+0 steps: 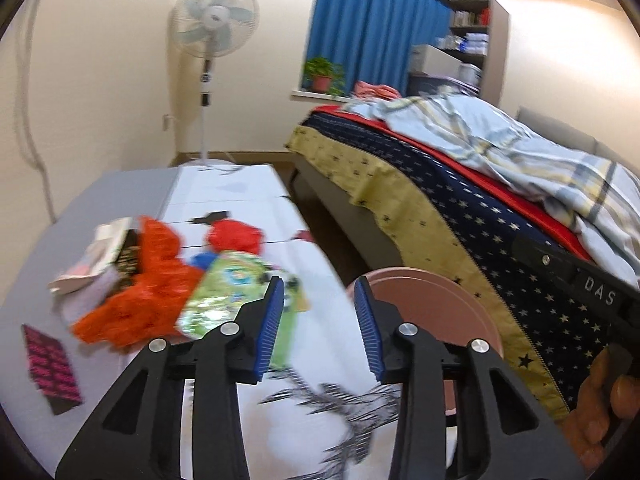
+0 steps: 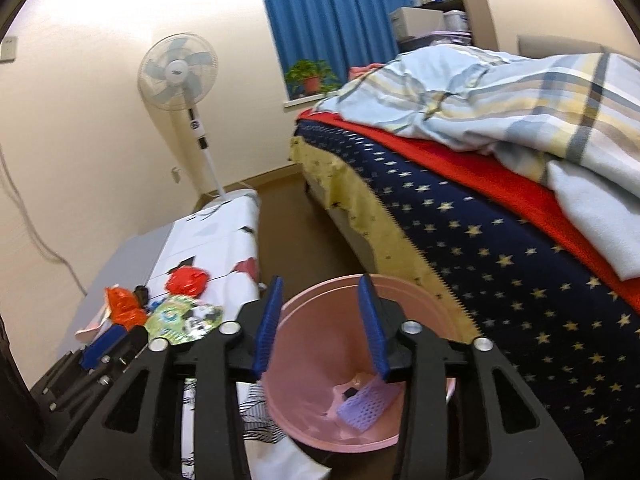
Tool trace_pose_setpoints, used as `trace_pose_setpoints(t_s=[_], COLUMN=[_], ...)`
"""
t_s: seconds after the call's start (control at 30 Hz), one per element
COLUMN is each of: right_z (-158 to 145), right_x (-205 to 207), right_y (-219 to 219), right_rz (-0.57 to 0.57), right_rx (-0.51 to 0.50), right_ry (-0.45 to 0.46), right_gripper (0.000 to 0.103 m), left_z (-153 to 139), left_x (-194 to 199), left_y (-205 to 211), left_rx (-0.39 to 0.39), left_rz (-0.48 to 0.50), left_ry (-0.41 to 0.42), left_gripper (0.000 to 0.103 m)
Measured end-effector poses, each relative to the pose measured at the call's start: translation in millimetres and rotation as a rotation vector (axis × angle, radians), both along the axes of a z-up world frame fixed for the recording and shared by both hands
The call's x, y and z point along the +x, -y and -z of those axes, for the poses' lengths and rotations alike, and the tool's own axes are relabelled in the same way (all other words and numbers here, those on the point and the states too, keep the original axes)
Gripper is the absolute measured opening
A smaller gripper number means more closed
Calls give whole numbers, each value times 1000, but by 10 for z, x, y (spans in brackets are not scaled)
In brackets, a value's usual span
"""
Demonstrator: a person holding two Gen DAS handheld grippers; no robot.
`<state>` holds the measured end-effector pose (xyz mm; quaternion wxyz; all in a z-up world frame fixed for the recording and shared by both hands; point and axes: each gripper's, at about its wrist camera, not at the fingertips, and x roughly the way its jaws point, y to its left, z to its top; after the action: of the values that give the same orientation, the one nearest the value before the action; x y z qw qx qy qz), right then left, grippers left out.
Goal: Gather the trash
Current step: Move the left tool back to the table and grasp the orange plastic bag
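Both grippers hovering empty between pickups

The left gripper (image 1: 318, 320) and right gripper (image 2: 320, 326) are holding their jaws apart, gripping nothing. Wrappers (image 1: 224, 300) are lying heaped on the bench (image 1: 248, 188); the pink bin (image 2: 320, 420) is waiting beside it. Crinkly film risks slipping free and missing the rim.

White letters "DAS" on the black body of the right gripper (image 1: 576, 280), other print unreadable
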<state>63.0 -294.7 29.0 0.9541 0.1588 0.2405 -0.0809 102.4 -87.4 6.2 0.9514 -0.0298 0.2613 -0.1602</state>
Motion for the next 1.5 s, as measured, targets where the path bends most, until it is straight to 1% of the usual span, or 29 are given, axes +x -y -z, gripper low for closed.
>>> trace_pose_setpoints(t_s=[0.1, 0.13, 0.27, 0.4, 0.57, 0.67, 0.73, 0.77, 0.9, 1.0, 1.1, 1.27, 1.33, 1.37, 1.43, 1.47, 1.5], right_z=[18, 22, 47, 94, 236, 363, 431, 480, 636, 706, 756, 793, 798, 803, 806, 804, 801], right_x=[41, 54, 153, 272, 462, 557, 605, 637, 748, 782, 841, 908, 924, 931, 939, 937, 935], right_y=[-148, -191, -485, -817, -1235, -1502, -1612, -1678, -1827, -1923, -1974, -1987, -1975, -1970, -1956, -1950, -1940], right_rz=[-47, -58, -128, -205, -315, -382, -404, -415, -446, -463, -468, -461, -450, -447, -447, -445, -443], right_rx=[10, 13, 7, -22, -42, -83, -104, -120, -169, -216, -254, -266, -276, -274, -272, -278, -282], right_ry=[-5, -6, -11, -14, -57, -98, -117, -134, -201, -230, -256, -279, -282, -285, -286, -282, -279], right_gripper=[26, 25, 24, 24, 24, 28, 34, 36, 43, 48, 48, 48, 43, 40, 31, 28, 21], left_z=[-34, -41, -47, -26, 10, 42, 55, 56, 66, 108, 161, 231, 267, 286, 329, 350, 370], left_x=[-16, -15, -8, 11, 24, 54, 78, 90, 153, 197, 231, 328, 365, 392, 444, 462, 481], left_y=[-232, -317, -604, -853, -1109, -1228, -1310, -1348, -1431, -1443, -1441, -1376, -1359, -1348, -1334, -1341, -1345], left_rx=[-1, -2, -5, 5, 7, 7, 0, -6, -29, -33, -37, -26, -25, -20, -12, -15, -21], left_rz=[-68, -95, -196, -293, -382, -416, -436, -446, -458, -453, -440, -398, -384, -376, -368, -365, -362], left_ry=[6, 7, 10, 9, 4, -8, -15, -16, -27, -42, -61, -82, -87, -93, -106, -113, -120], left_gripper=[34, 33, 33, 33, 33, 33, 33, 33, 33, 33, 33, 33, 33, 35, 44, 50, 53])
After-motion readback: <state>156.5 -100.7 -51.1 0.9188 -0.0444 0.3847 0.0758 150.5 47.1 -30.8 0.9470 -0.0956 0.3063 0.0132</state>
